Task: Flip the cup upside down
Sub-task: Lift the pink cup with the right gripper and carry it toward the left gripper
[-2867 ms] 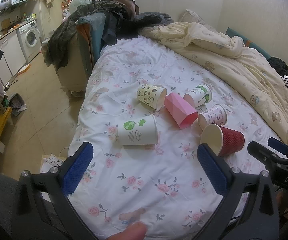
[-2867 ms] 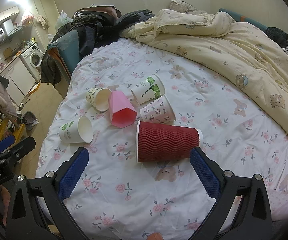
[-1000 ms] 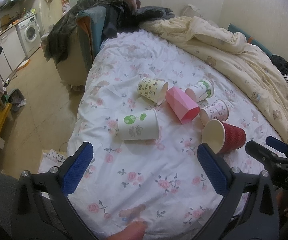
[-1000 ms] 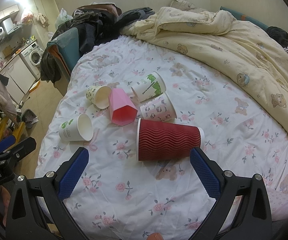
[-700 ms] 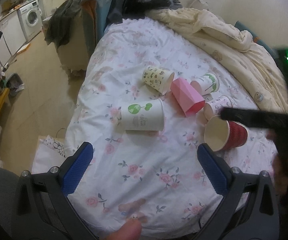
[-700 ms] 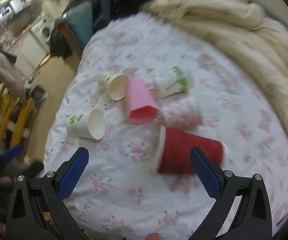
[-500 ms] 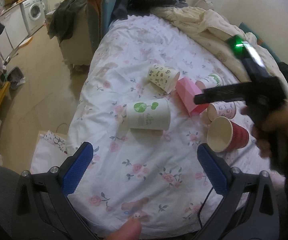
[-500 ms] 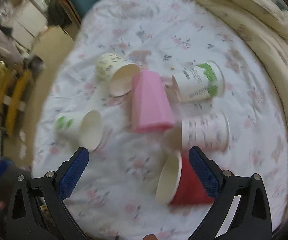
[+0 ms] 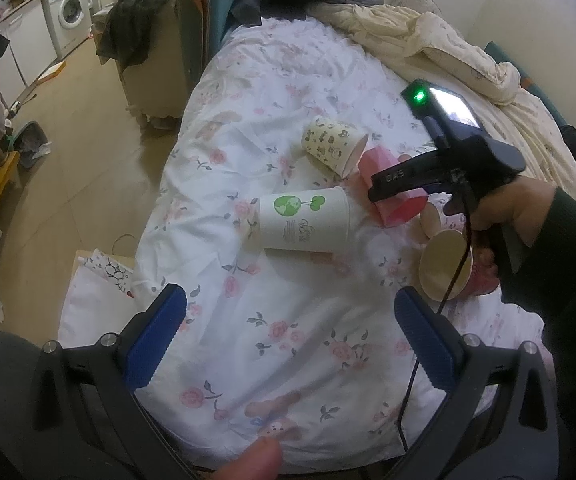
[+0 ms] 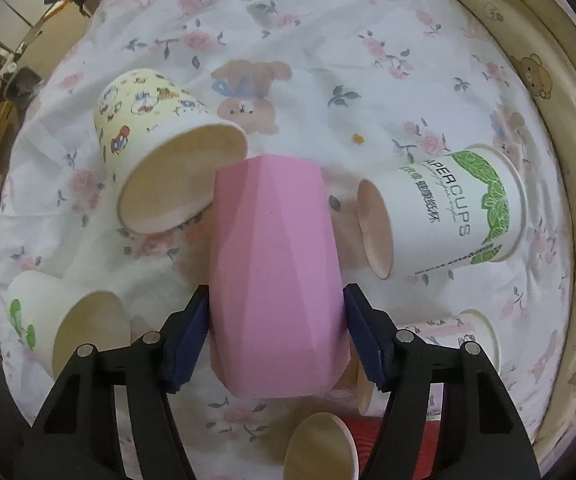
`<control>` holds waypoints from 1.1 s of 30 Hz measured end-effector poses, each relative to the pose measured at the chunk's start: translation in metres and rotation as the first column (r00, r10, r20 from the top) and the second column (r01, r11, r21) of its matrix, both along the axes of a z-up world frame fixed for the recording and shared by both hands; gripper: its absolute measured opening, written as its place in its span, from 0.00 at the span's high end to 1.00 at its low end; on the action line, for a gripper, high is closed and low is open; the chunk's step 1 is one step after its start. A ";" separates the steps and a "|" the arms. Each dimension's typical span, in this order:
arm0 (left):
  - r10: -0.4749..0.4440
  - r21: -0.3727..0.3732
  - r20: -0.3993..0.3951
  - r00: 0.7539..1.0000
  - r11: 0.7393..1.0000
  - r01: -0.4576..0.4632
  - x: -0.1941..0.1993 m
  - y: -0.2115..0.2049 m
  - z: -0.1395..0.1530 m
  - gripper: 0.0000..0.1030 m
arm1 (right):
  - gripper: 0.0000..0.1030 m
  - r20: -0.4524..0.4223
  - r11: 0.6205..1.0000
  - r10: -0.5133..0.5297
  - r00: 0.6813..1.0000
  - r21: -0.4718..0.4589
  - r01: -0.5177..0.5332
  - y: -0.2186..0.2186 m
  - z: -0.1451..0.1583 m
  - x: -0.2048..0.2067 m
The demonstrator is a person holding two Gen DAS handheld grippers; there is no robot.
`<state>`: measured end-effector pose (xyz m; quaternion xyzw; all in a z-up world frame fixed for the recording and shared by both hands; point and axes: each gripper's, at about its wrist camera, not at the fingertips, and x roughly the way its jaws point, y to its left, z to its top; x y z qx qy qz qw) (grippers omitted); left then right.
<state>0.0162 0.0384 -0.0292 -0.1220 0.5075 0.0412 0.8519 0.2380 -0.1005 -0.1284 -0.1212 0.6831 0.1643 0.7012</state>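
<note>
A pink faceted cup [image 10: 276, 280] lies on its side on the floral bed sheet [image 10: 308, 80]. My right gripper [image 10: 276, 336] has a blue pad on each side of it, touching its walls near the open end. In the left wrist view the pink cup [image 9: 392, 188] is partly hidden behind the right gripper's body [image 9: 448, 160]. My left gripper [image 9: 288, 340] is open and empty, low over the front of the bed.
Several paper cups lie on their sides around it: a yellow cartoon cup [image 10: 168, 160], a white cup with green leaves [image 10: 448, 212], a white cup with a green tree [image 9: 304, 220], a pink-print cup [image 10: 468, 340] and a red ribbed cup [image 9: 448, 268]. A cream duvet [image 9: 428, 44] lies behind.
My right gripper has swung forward and down over the cups and closed on the pink cup. My left gripper has stayed open and shifted a little nearer.
</note>
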 end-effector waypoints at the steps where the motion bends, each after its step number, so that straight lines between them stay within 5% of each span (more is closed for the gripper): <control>1: 0.000 0.001 0.002 1.000 1.000 0.000 0.000 0.000 0.000 0.00 | 0.35 -0.001 1.000 -0.010 1.000 0.012 0.010 -0.004 0.004 0.000; 12: 0.025 0.005 0.028 0.999 1.000 -0.025 -0.003 0.005 0.006 0.00 | 0.35 0.023 0.978 -0.041 0.999 0.204 0.035 -0.051 0.082 -0.083; 19: 0.023 0.017 0.019 1.000 1.000 -0.024 -0.003 0.004 0.005 0.00 | 0.35 0.014 0.972 -0.104 0.994 0.213 0.099 -0.040 0.047 -0.162; 26: 0.009 0.037 0.013 1.000 0.999 -0.010 -0.006 0.001 0.002 0.00 | 0.34 -0.025 0.966 -0.137 0.990 0.219 0.139 -0.029 0.017 -0.193; 27: 0.010 0.039 0.012 1.000 0.999 -0.011 -0.007 0.001 0.002 0.00 | 0.31 -0.030 0.966 -0.136 0.990 0.220 0.140 -0.028 0.016 -0.193; 29: 0.013 0.038 0.006 1.000 0.999 -0.013 -0.007 0.001 0.000 0.00 | 0.07 -0.018 0.966 -0.128 0.992 0.223 0.129 -0.028 0.020 -0.197; 33: 0.006 0.031 -0.006 1.000 0.999 -0.006 -0.006 0.000 -0.003 0.00 | 0.06 0.003 0.956 -0.144 0.990 0.259 0.139 -0.040 0.039 -0.197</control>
